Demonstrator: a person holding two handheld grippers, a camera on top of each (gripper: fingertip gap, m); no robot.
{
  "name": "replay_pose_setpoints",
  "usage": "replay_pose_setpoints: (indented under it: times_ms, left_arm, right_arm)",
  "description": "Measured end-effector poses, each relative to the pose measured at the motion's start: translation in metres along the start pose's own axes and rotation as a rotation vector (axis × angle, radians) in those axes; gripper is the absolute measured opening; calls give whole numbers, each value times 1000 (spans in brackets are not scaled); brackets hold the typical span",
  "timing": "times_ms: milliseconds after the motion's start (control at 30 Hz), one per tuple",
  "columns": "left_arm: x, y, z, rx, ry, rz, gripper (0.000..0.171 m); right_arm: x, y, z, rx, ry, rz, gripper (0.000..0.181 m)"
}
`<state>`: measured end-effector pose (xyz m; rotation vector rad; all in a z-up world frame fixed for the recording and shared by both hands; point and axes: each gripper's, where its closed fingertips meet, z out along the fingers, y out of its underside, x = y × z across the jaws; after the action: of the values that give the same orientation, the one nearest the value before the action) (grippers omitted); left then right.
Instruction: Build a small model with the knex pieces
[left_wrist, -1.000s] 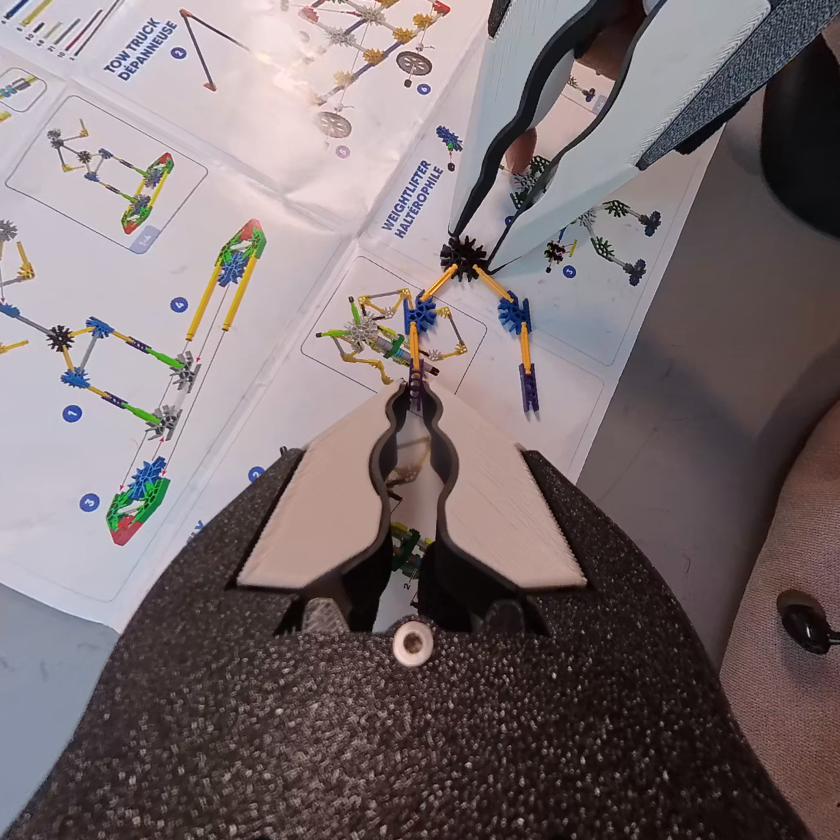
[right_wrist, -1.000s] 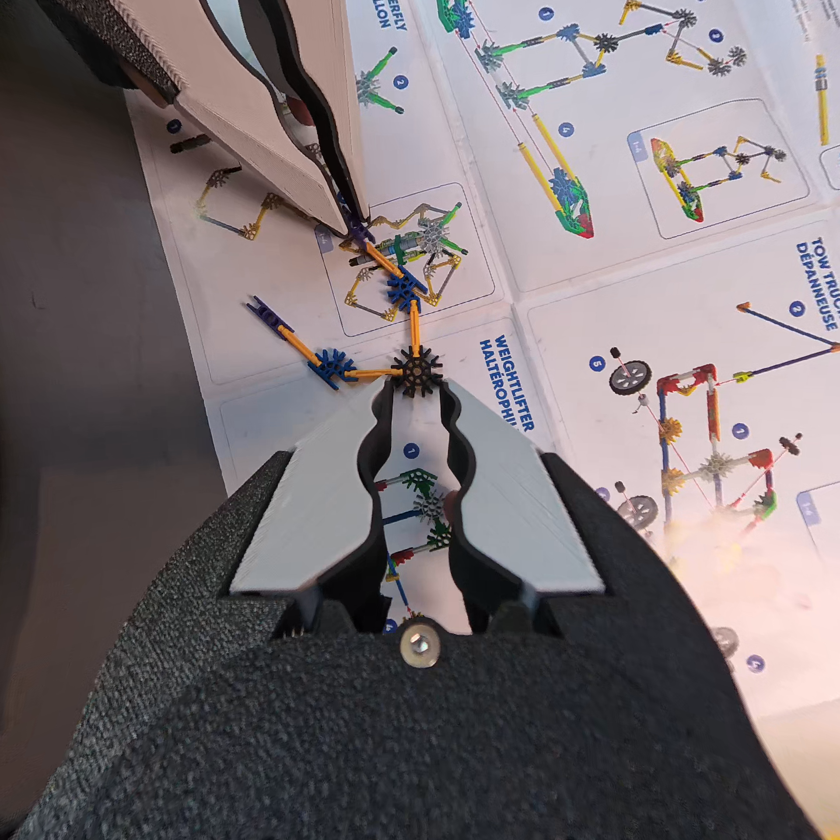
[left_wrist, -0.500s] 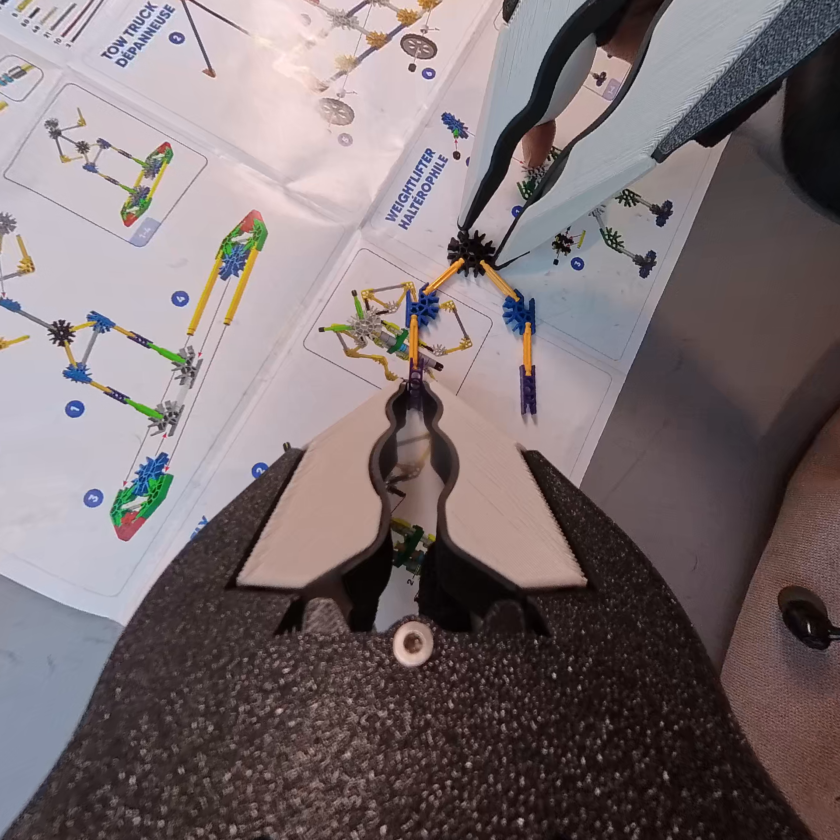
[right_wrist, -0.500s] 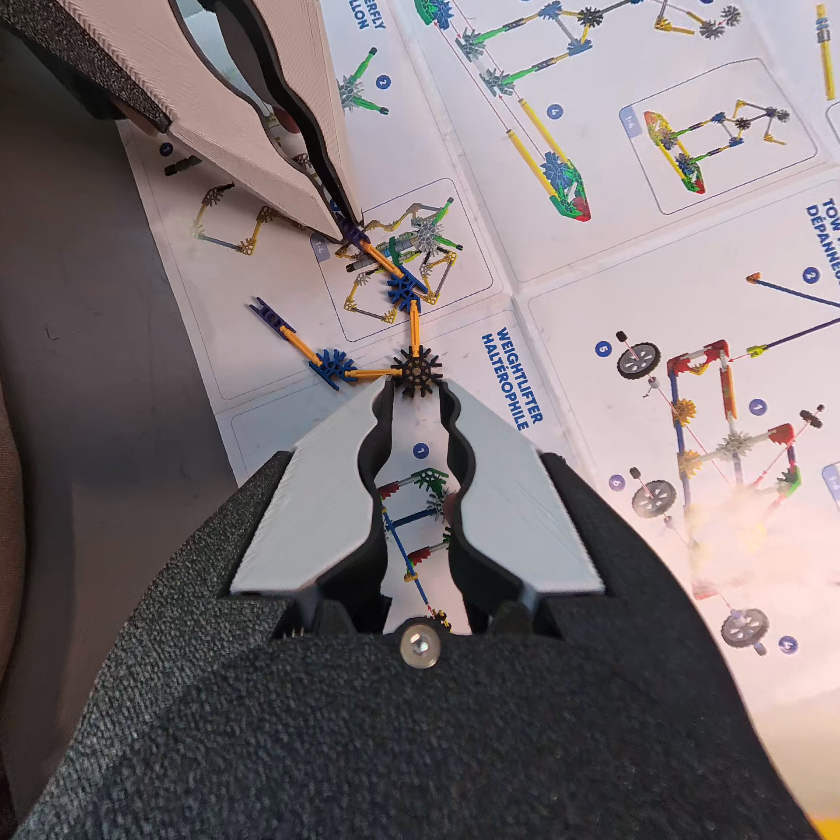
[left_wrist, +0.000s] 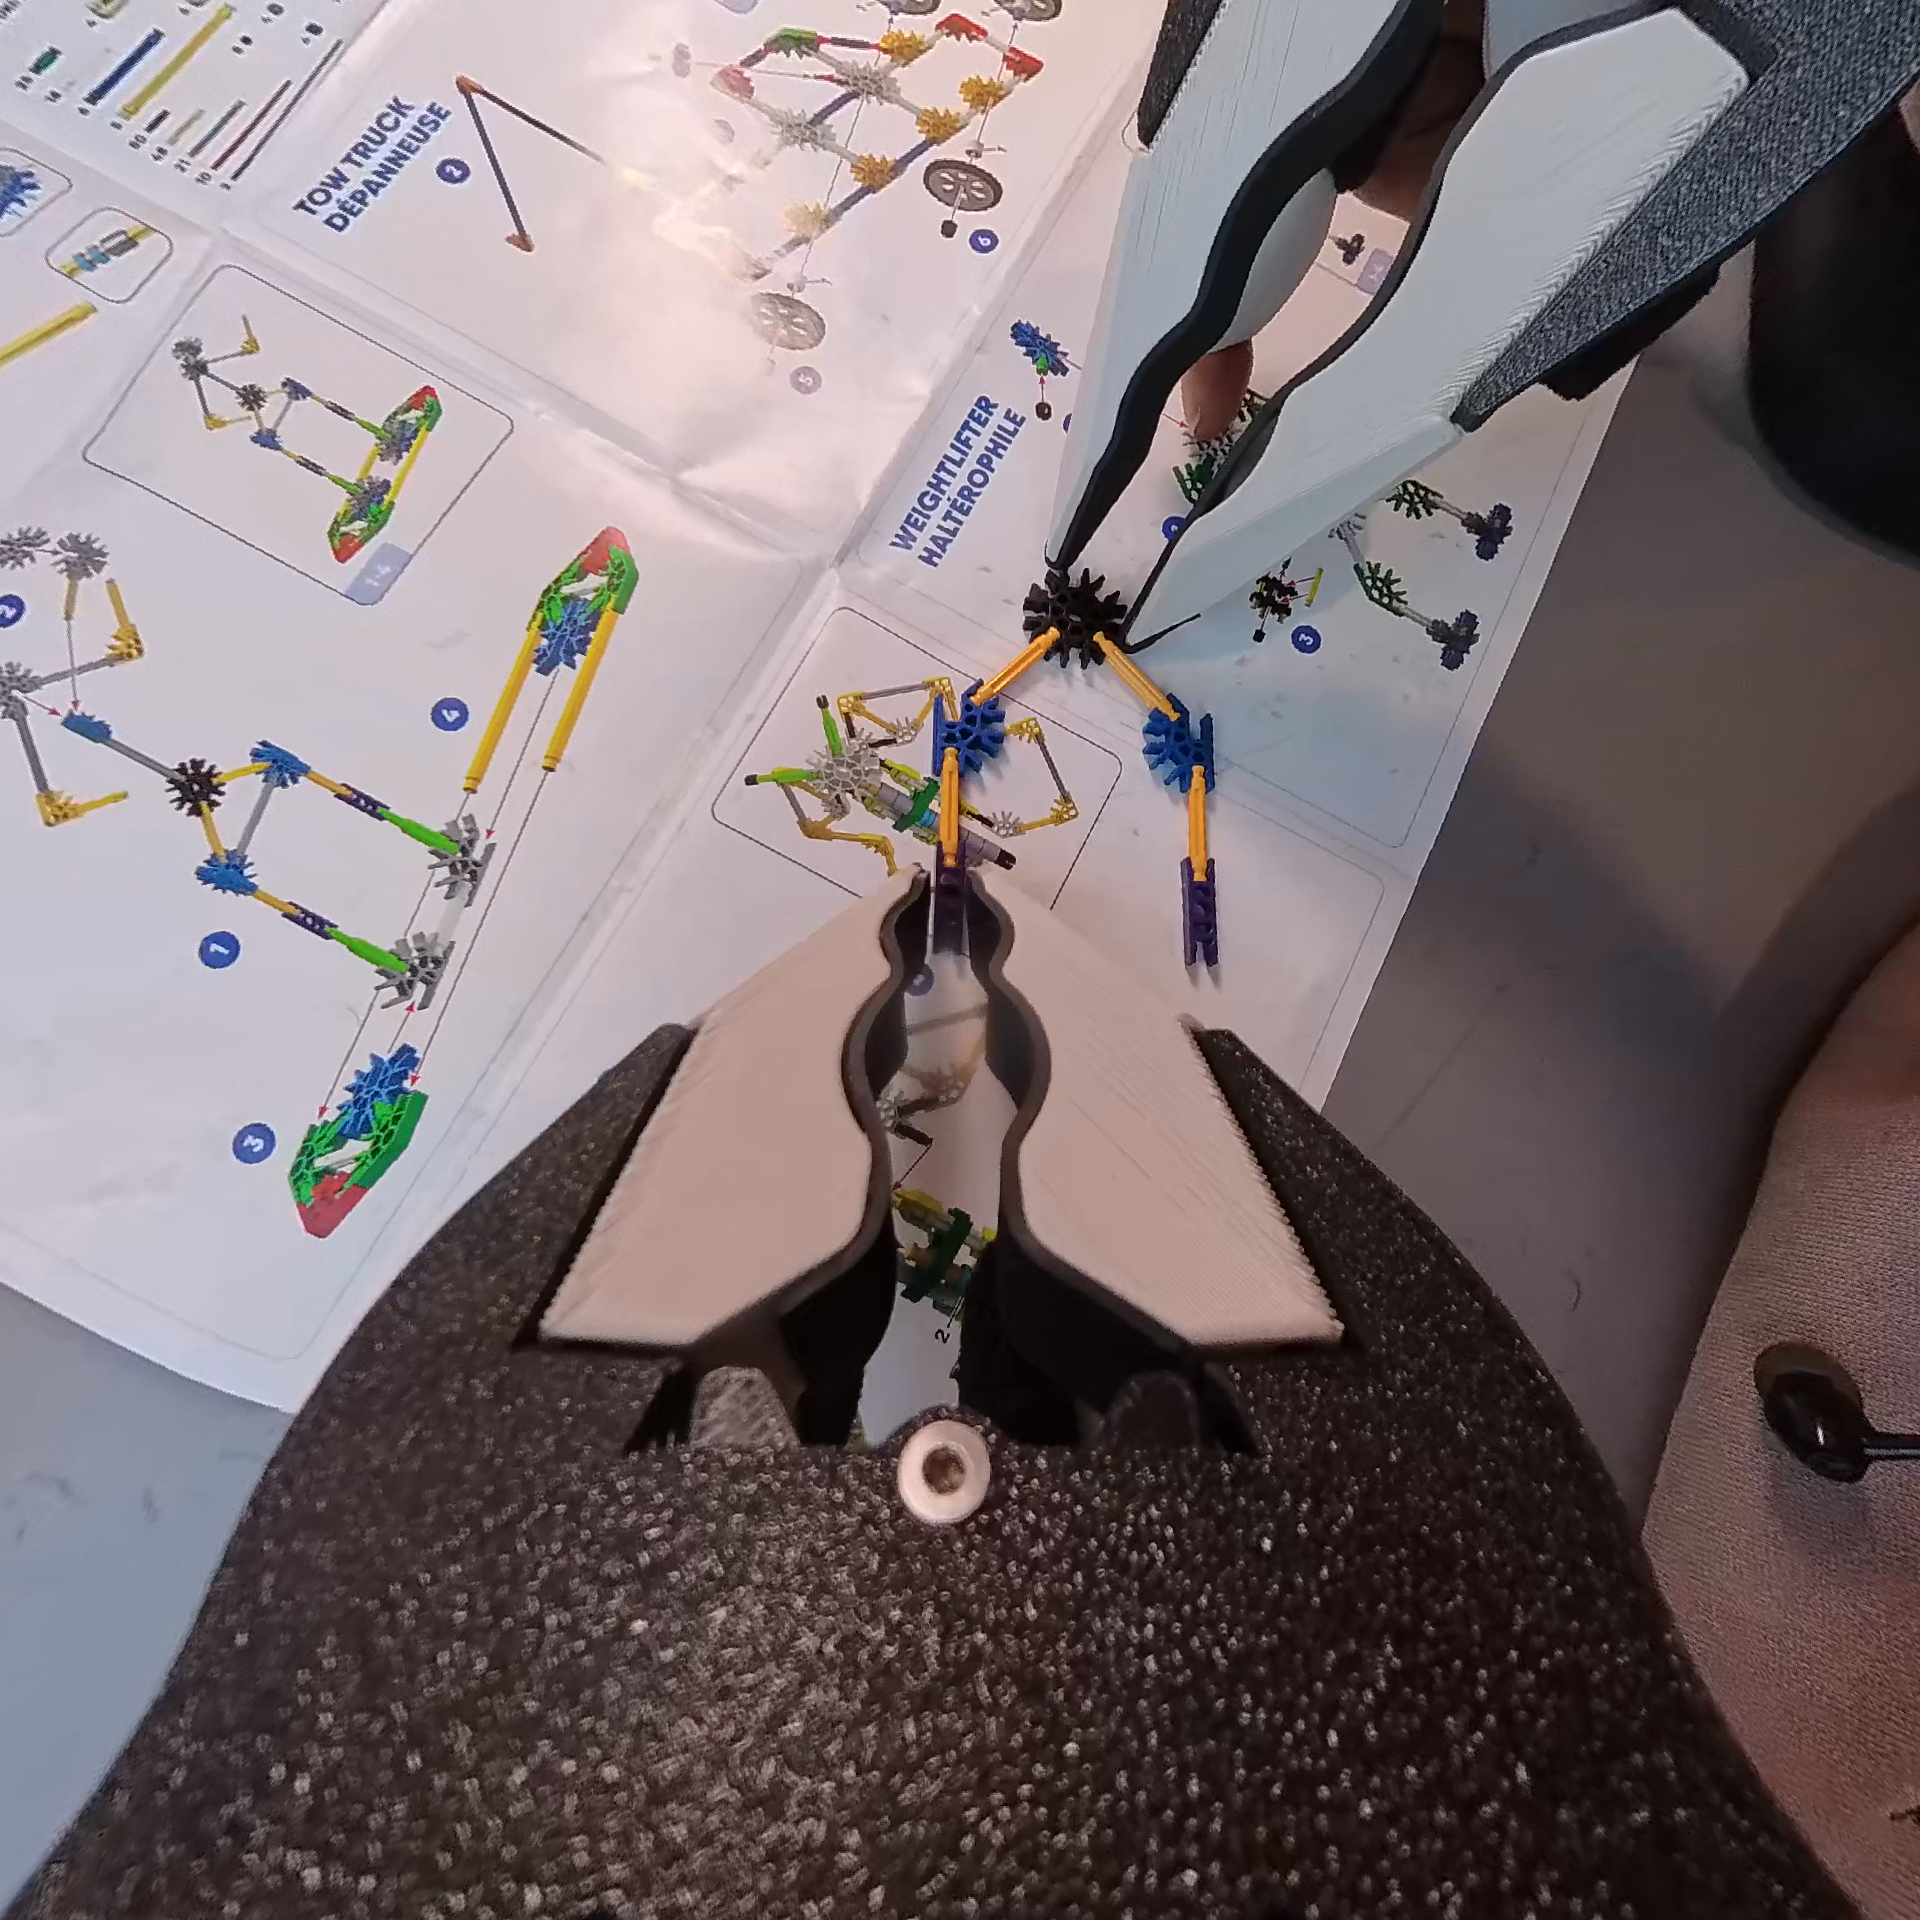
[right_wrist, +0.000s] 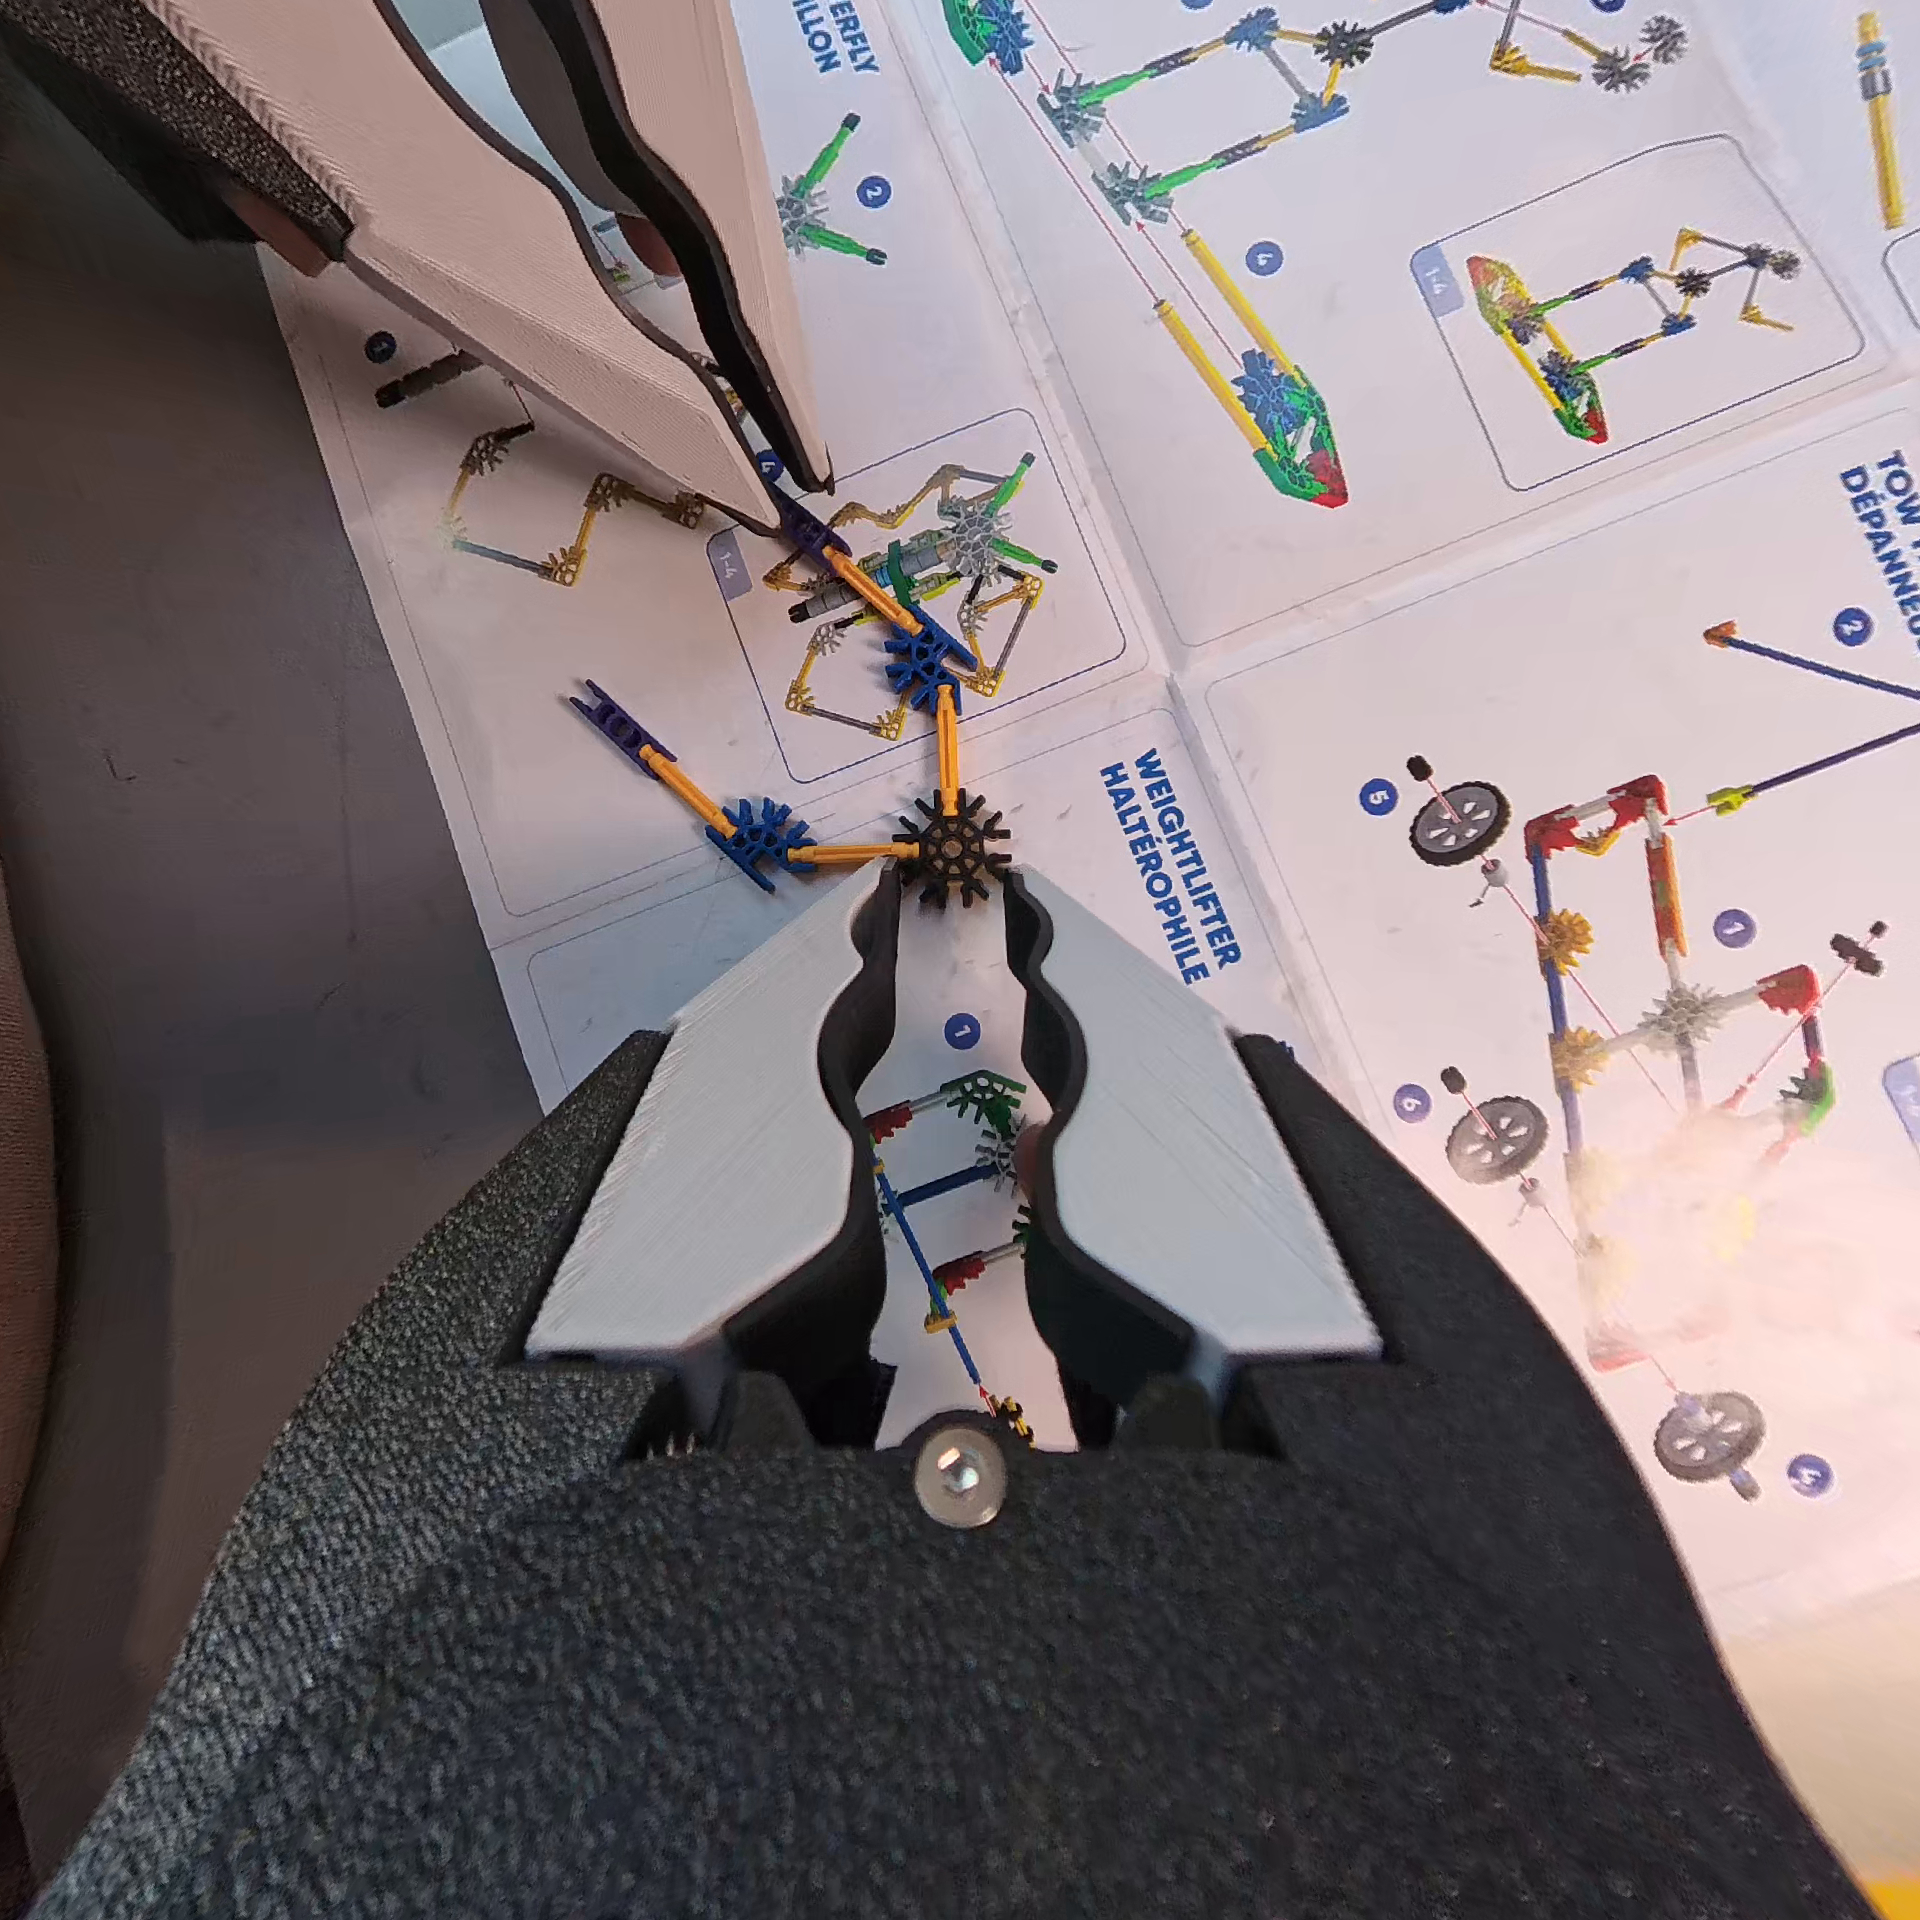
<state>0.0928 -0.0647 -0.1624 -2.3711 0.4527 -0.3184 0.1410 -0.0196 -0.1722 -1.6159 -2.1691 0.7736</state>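
Note:
A small rod-and-connector toy lies on a printed instruction sheet (left_wrist: 665, 582). Its black snowflake connector (left_wrist: 1072, 615) joins two yellow rods to two blue connectors (left_wrist: 968, 729), each with a further rod to a purple clip. My left gripper (left_wrist: 948, 891) is shut on one purple clip (left_wrist: 952, 879). The other purple clip (left_wrist: 1199, 914) lies free. My right gripper (right_wrist: 950, 883) is shut on the black connector (right_wrist: 952, 844). The left gripper (right_wrist: 802, 501) shows at the top left of the right wrist view, and the right gripper (left_wrist: 1101, 597) at the top right of the left wrist view.
The sheet (right_wrist: 1403, 707) covers most of a grey table (left_wrist: 1558, 852), whose bare strip runs along the sheet's edge. Beige fabric with a black button (left_wrist: 1806, 1411) lies at the right. A dark object (left_wrist: 1839, 416) stands at the far right. The left gripper's tips are roughly 8 cm from the right gripper's.
Both grippers keep their hold. The two grippers and the toy have shifted only slightly over the sheet.

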Motion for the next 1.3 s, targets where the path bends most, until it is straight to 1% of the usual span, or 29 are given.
replay_pose_setpoints:
  times_ms: [167,300,500,700,900,1133,1200,1300]
  left_arm:
    - [-1,0,5,-1,-3,2,6]
    - [-2,5,10,-32,-16,26,4]
    - [-3,4,10,-59,-19,39,3]
    - [-2,1,7,-22,74,-63,3]
    - [-7,2,4,-3,101,-101,4]
    - [-24,1,-3,38,48,-126,6]
    - [-22,-2,-7,64,56,-98,6]
    - [-13,-2,-9,67,67,30,6]
  right_arm:
    - [0,0,0,3,1,1,18]
    - [0,0,0,6,3,2,18]
    - [0,1,0,9,-3,7,18]
    - [0,1,-1,12,-6,3,17]
    - [0,1,-1,16,-10,-1,18]
    - [0,1,-1,18,-10,-2,18]
    - [0,1,-1,19,-9,-4,18]
    - [0,1,-1,21,-7,-4,17]
